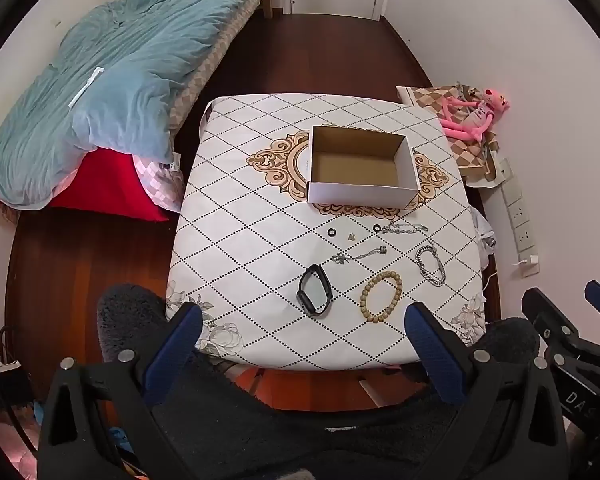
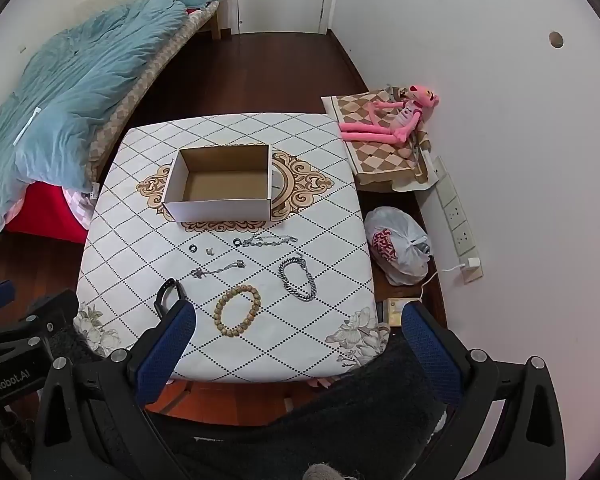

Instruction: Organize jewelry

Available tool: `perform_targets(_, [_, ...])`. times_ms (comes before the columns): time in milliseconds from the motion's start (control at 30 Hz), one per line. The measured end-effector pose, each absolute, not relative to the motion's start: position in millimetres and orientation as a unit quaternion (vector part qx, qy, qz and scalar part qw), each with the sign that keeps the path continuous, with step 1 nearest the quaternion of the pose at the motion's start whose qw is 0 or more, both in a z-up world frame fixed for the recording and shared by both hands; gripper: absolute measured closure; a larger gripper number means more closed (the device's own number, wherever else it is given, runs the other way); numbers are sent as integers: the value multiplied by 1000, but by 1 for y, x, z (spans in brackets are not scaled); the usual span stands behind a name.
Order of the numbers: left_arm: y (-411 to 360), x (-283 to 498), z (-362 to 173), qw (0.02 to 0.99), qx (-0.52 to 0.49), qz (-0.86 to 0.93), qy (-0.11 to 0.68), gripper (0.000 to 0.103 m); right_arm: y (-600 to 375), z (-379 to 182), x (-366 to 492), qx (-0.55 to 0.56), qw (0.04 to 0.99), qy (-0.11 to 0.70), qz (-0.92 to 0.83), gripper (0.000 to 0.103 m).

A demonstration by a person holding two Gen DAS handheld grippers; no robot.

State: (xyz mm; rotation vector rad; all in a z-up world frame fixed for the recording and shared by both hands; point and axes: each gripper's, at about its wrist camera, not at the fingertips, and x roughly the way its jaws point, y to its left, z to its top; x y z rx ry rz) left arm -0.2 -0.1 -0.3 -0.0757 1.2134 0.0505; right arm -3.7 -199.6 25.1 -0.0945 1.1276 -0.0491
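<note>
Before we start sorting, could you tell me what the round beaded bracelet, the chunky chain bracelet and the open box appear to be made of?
Beaded bracelet: probably wood, with matte tan round beads.
Chain bracelet: likely metal, with silvery links that catch the light.
Box: cardboard, plain brown inside and white outside; its walls are thin and folded.

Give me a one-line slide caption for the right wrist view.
Open right gripper above a patterned table with beaded bracelet, chain bracelet and empty cardboard box.
</note>
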Motion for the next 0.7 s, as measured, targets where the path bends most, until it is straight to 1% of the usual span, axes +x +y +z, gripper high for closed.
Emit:
perform_targets(600, [1,-2,-4,821,-38,24,569,0,-200,23,-1,-48,842,537,-23,0])
perform_targets(700, [2,-10,2,821,-33,25,570,0,-201,22,-5,-48,842,537,-24,0])
